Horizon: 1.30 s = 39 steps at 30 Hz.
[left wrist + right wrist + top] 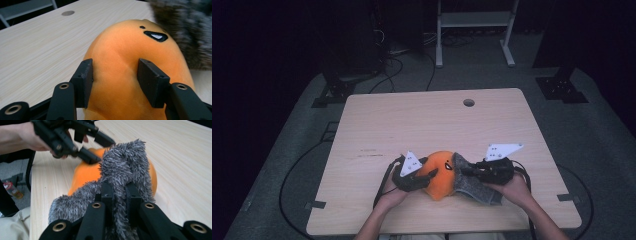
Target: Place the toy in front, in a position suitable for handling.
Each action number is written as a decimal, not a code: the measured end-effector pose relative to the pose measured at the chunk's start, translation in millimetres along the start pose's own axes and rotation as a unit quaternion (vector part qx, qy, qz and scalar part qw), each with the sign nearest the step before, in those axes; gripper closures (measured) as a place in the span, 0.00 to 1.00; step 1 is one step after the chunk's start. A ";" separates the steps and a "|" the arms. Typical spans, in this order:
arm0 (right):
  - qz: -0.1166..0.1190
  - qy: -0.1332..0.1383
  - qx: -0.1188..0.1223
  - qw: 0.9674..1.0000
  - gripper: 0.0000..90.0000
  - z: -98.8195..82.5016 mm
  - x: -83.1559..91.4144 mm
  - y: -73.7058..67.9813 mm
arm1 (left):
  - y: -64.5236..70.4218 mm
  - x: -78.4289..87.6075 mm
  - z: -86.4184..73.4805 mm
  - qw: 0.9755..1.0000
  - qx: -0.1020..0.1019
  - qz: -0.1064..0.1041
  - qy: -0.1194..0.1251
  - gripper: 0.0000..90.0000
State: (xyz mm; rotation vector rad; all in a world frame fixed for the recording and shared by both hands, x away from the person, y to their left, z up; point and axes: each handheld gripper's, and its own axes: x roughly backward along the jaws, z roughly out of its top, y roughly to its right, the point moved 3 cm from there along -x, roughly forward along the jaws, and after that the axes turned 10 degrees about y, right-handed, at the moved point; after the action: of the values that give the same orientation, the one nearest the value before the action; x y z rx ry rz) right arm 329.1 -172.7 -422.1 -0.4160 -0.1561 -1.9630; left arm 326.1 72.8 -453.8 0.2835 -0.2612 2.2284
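A pale wooden table point(377, 130) takes up the middle of the high view, with a small round hole point(469, 102) near its far edge, in the upper centre of the frame. Low in that view, just below the centre, an orange plush toy point(439, 172) sits on the tabletop near the person's edge; it is rounded, with a small black eye mark on its upper side. A grey fuzzy cloth point(472, 184) lies against the toy's right side and drapes down toward the lower right, touching the toy along its edge. In the right gripper view the same cloth point(125, 167) rises as a shaggy fold in the middle of the frame, with the orange toy point(85, 173) behind and partly under it. The left gripper point(424, 176), held in the hand at the lower left of the toy, is clamped on the toy: in the left gripper view its two black pads press into the orange plush point(117, 75) from either side, denting it slightly. The right gripper point(467, 170), held in the hand at the lower right, is pinched tight on the grey cloth, whose fibres are squeezed between its jaws at the bottom centre of the right gripper view.
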 end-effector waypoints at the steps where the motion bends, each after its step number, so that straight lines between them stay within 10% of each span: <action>1: 0.000 -0.002 0.001 1.000 0.89 2.5 -2.3 0.8 | 0.7 0.0 0.4 1.000 -0.002 0.001 -0.002 0.52; 13: -0.031 -0.023 -0.012 0.999 0.89 -13.3 -9.6 13.6 | -7.5 0.9 -3.1 1.000 0.016 0.007 -0.002 0.50; 21: 0.025 -0.018 0.043 0.999 0.89 -6.9 -20.6 -24.3 | -7.0 0.0 -3.0 1.000 0.018 0.004 0.001 0.50; 27: -0.006 0.019 0.007 1.000 0.89 7.0 -8.5 -0.9 | -1.3 0.0 -0.5 1.000 0.003 -0.011 0.004 0.51; 32: -0.016 -0.016 -0.002 1.000 0.89 15.0 -16.0 12.2 | 3.8 0.7 2.1 1.000 -0.004 -0.026 0.008 0.51; 39: -0.006 -0.038 -0.012 0.999 0.89 -4.9 -8.7 6.0 | -2.3 9.1 7.8 0.996 0.070 -0.051 0.012 0.22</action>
State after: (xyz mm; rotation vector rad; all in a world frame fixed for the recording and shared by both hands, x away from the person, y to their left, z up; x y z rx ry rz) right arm 336.7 -169.2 -430.2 -0.5057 -0.1844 -1.9630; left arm 323.2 78.7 -443.5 0.3382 -0.0755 2.1518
